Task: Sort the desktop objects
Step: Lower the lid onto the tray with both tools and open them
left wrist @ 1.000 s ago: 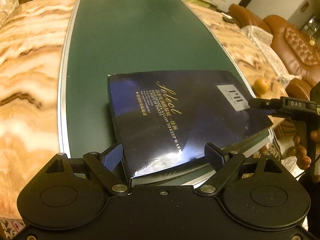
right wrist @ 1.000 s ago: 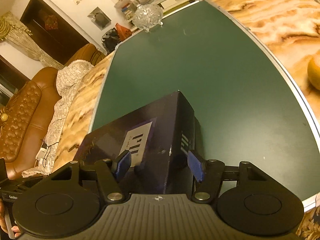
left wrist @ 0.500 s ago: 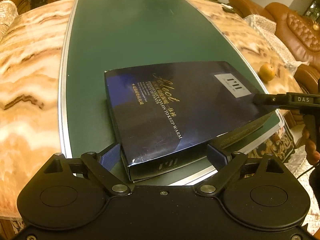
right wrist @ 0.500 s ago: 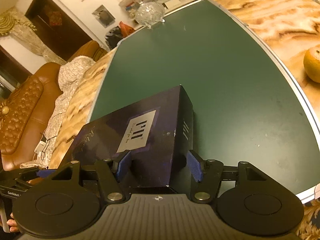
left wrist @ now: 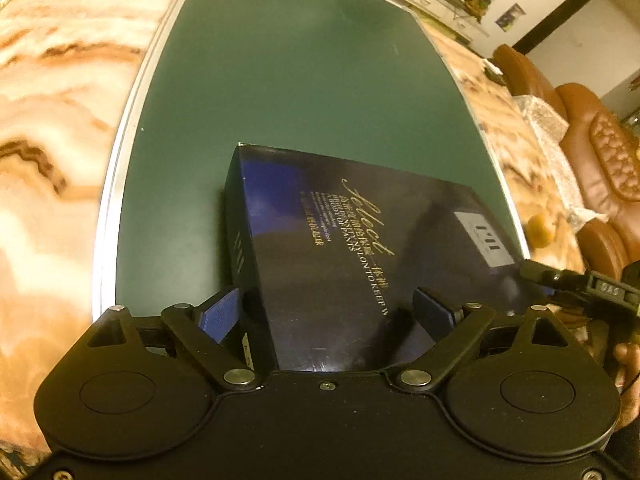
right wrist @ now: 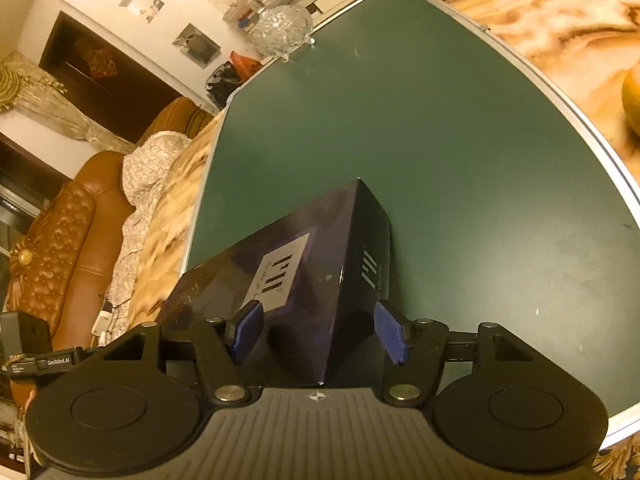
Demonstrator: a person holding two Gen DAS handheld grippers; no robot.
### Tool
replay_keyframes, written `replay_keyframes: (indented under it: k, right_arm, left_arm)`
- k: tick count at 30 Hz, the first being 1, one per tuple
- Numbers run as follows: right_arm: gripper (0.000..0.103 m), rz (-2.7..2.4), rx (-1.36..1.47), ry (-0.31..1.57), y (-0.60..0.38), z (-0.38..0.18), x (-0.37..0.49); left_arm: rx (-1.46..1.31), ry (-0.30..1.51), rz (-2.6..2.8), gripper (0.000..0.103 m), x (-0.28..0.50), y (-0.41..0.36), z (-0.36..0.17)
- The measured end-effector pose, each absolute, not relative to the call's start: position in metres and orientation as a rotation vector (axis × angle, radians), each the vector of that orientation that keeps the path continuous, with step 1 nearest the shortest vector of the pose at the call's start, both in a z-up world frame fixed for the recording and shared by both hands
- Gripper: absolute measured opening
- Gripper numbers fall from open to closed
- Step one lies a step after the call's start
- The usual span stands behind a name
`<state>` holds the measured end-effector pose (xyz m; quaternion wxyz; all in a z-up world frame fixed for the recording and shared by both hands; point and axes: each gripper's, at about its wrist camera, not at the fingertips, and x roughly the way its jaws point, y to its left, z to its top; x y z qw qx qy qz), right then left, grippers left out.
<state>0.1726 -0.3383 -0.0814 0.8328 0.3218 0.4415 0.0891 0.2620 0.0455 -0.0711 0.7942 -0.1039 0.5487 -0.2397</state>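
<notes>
One dark box (left wrist: 360, 248) lay between the claw's fingers; one orange (left wrist: 540, 232) right; one glass bowl (right wrist: 284, 30) beyond.

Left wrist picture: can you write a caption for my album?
The left tongs straddle one end of a dark box on a green tabletop.

dim warm light | glare on box (left wrist: 320, 366) near edge | fisheye warp, edges blurry
</notes>
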Motion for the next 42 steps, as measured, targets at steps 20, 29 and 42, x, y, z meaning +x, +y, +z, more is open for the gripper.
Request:
replay_keyframes:
  k: [20,29,42]
  right_arm:
    - [0.057,0.211,0.482,0.826,-0.318,-0.049,0.121]
    - [0.054,0.197,0.489,0.847,-0.318,-0.058,0.117]
    - [0.057,0.149,0.471,0.797,-0.319,-0.048,0.115]
  left_arm:
    - [-0.074,1.061,-0.507,0.091,0.197,0.033,-0.040]
    - [-0.088,1.088,-0.493,0.091,0.202,0.033,-0.052]
    - [-0.089,1.055,-0.421,0.092,0.203,0.040,-0.045]
